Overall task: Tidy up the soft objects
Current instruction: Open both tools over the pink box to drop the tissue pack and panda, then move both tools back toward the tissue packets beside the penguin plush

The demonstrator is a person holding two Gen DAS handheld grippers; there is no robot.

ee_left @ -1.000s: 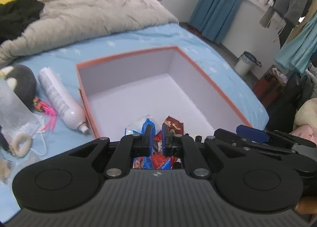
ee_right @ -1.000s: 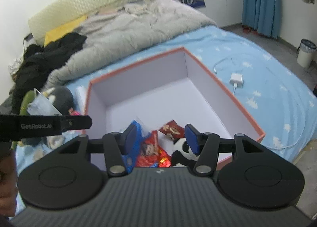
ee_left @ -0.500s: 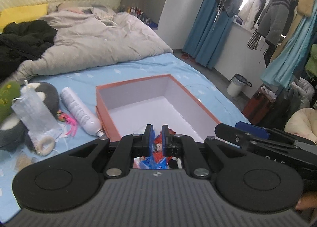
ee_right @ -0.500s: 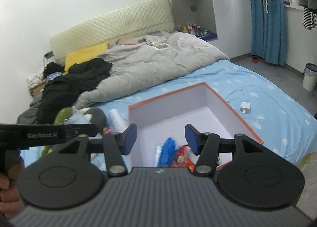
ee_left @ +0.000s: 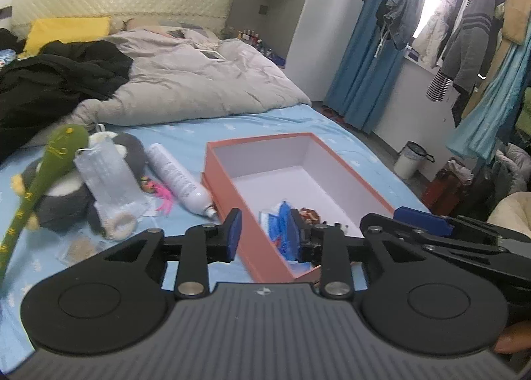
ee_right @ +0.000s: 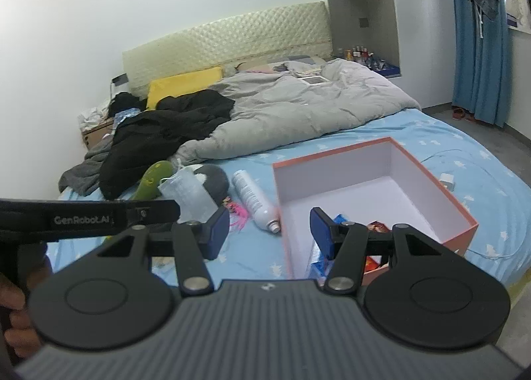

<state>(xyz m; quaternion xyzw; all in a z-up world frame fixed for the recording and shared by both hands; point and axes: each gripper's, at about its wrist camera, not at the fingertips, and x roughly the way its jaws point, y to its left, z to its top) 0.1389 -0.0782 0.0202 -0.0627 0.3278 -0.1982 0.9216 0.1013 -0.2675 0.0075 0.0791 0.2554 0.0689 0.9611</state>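
We have pulled both tools up and back from the coral-orange cardboard box with the pale lilac lining (ee_left: 265,180): a second ago we were looking straight down into it, and now the whole bed and room show. The left gripper (ee_left: 262,235), which was pinched nearly shut half a second ago, now stands with its blue pads spread and nothing between them; the right gripper (ee_right: 269,230) is spread wide as before, also empty. To us this reads as a drop-off just finished. The crinkly blue and red snack packets (ee_left: 287,224) lie at the near end of the box floor, with the far end bare. What remains lies left of the box on the light blue star-print sheet (ee_left: 186,132): a grey and white plush penguin (ee_left: 63,194) with a long green plush snake (ee_left: 43,174) draped across it, a clear plastic bag (ee_left: 106,177) leaning on the penguin, a pink feathery toy (ee_left: 159,192), and a white spray can (ee_left: 181,180) lying just beside the box wall. We judge the task partway done, with the plush pile the likely next pick.
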